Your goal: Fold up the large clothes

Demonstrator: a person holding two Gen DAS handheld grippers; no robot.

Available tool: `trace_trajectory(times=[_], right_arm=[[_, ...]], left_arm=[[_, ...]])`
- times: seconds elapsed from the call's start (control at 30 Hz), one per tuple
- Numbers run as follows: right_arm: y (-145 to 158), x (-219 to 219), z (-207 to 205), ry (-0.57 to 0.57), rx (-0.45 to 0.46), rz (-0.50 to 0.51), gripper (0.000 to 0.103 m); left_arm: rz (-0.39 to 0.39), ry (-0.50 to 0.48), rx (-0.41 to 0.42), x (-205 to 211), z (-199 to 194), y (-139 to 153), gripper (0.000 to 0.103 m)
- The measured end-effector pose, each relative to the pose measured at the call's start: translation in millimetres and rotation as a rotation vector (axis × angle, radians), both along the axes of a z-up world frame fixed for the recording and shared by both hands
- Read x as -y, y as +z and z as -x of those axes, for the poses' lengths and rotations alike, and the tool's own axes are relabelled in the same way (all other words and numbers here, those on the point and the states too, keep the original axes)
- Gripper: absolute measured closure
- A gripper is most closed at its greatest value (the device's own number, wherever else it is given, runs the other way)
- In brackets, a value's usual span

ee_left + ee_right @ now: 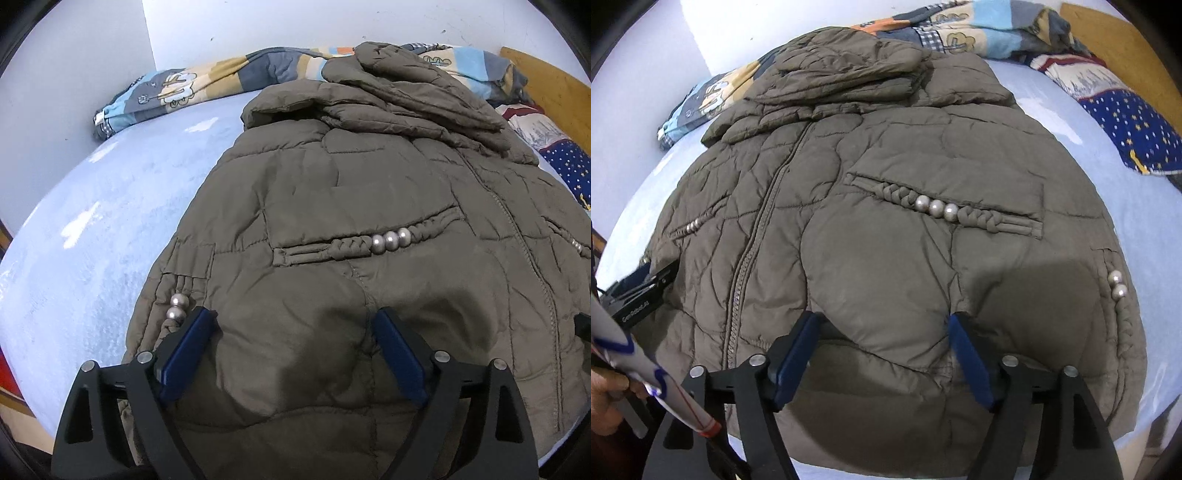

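Note:
An olive-brown quilted jacket (369,206) lies front up on the light blue bed, its zipper closed and its sleeves and hood folded over the chest at the far end; it also shows in the right wrist view (894,236). My left gripper (295,321) is open, its blue fingers spread just above the jacket's hem near the left side. My right gripper (882,325) is open over the hem on the right half. Neither holds fabric. The left gripper's body (642,295) shows at the left edge of the right wrist view.
A patterned quilt (207,85) is bunched along the far wall. A navy star-print pillow (1126,125) lies at the right by a wooden headboard (554,85). The blue bedsheet (92,240) extends left of the jacket.

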State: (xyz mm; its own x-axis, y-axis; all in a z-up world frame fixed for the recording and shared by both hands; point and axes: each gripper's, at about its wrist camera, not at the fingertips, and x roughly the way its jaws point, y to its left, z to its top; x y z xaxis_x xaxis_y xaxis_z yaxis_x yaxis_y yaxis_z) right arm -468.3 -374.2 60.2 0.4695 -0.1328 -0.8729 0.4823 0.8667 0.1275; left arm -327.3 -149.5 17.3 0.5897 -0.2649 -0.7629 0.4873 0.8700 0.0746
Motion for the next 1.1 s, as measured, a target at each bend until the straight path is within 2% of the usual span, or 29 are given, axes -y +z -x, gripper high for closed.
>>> trace_trajectory(times=[0.2,0.37,0.5,0.57,0.67,0.7,0.8,0.9,1.0,1.1], right_arm=[[-0.6,-3.0,1.7,0.012,0.016,0.026,0.023],[8.3,-2.9,14.0,0.023,0.056,0.008,0.023],[26.5,8.4,36.5,-0.039,0.131,0.020,0.023],[35.3,19.2,50.5,-0.101,0.166,0.036,0.023],[44.4,42.0,74.4,-0.225,0.205,0.063,0.021],[44.6,56.6,87.0,-0.298,0.216,0.051,0.020],[34.4,89.2,113.5,-0.451,0.241,-0.059,0.019],[13.7,116.9,141.1,-0.604,0.267,-0.211,0.019],[1.3,124.6,148.0,-0.647,0.274,-0.299,0.019],[-7.2,127.3,148.9,-0.649,0.293,-0.380,0.019]], left_arm=[[0.009,-0.022,0.038,-2.6,4.2,-1.5,0.013],[0.017,-0.052,0.058,-12.9,17.3,3.6,0.013],[0.056,-0.052,0.042,-28.9,27.1,14.5,0.013],[0.125,-0.040,0.018,-45.4,26.3,25.2,0.013],[0.203,0.071,0.000,-77.5,16.7,37.1,0.013],[0.240,0.105,-0.021,-89.3,11.6,38.3,0.013],[0.393,0.240,-0.173,-132.6,-11.8,28.8,0.013],[0.454,0.322,-0.267,-155.9,-23.3,13.3,0.014],[0.532,0.361,-0.360,-167.1,-27.1,-1.5,0.014],[0.541,0.358,-0.366,-164.2,-24.4,-2.4,0.014]])
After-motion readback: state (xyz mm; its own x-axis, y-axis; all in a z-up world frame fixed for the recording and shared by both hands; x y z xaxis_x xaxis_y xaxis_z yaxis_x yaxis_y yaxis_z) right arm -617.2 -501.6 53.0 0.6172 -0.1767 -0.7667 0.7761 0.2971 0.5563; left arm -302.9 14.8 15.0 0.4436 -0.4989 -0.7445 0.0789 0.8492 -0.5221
